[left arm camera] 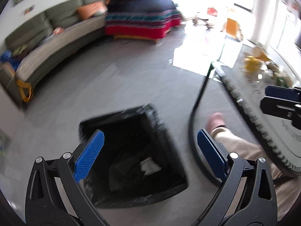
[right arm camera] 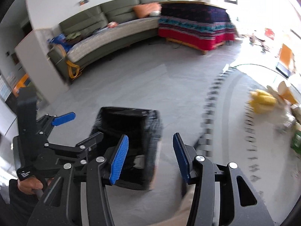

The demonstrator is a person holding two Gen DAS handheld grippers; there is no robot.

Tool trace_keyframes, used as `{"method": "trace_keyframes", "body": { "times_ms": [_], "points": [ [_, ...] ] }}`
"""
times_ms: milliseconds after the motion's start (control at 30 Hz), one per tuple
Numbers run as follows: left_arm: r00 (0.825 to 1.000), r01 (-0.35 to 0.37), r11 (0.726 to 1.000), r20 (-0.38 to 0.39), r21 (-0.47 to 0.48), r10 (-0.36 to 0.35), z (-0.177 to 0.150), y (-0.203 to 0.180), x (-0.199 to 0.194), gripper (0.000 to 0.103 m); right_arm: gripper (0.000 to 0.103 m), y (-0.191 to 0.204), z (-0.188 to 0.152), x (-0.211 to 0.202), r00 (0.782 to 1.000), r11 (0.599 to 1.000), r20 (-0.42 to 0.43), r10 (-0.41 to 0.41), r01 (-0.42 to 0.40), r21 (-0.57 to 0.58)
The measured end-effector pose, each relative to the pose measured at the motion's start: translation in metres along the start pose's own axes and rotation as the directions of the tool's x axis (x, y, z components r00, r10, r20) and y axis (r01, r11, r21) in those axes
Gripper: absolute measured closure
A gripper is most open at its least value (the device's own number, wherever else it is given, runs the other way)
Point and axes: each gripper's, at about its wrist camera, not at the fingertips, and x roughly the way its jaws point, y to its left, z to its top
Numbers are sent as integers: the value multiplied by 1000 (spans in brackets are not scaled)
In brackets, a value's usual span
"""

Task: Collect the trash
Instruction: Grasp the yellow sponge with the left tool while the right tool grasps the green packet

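Note:
A black bin lined with a black bag (left arm camera: 134,154) stands on the grey floor, with a white crumpled scrap (left arm camera: 149,166) inside. My left gripper (left arm camera: 149,156) hangs open and empty right above it. The bin also shows in the right wrist view (right arm camera: 129,131), below my open, empty right gripper (right arm camera: 150,156). The left gripper (right arm camera: 73,126) shows there at the left, above the bin's left side. Trash lies on the round table: yellow crumpled pieces (right arm camera: 263,98), an orange paper cup (right arm camera: 286,92) and a green item (right arm camera: 297,141).
The round table's patterned rim (left arm camera: 250,118) is at the right, with a black table leg (left arm camera: 197,101) beside the bin. My shoe and trouser leg (left arm camera: 222,130) are right of the bin. A grey sofa (right arm camera: 105,35) and a striped-blanket bench (right arm camera: 193,28) line the far wall.

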Motion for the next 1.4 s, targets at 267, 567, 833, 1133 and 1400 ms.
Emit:
{"method": "trace_keyframes", "body": {
  "times_ms": [267, 567, 833, 1133, 1400],
  "points": [
    [990, 123, 978, 45, 167, -132, 57, -97, 14, 7, 52, -107, -14, -43, 987, 974, 25, -160, 154, 164],
    [968, 245, 931, -9, 270, -253, 106, -180, 53, 7, 52, -221, -25, -59, 955, 899, -26, -297, 288, 329],
    [957, 285, 893, -44, 349, -288, 154, -240, 103, 7, 52, -309, -38, -45, 932, 820, -100, -348, 354, 449],
    [960, 279, 836, -105, 472, -261, 162, -298, 153, 7, 43, -351, -37, -22, 932, 782, -133, -336, 355, 512],
    [966, 257, 805, -126, 535, -225, 169, -322, 182, 7, 42, -372, -21, 1, 902, 759, -159, -403, 426, 493]
  ]
}}
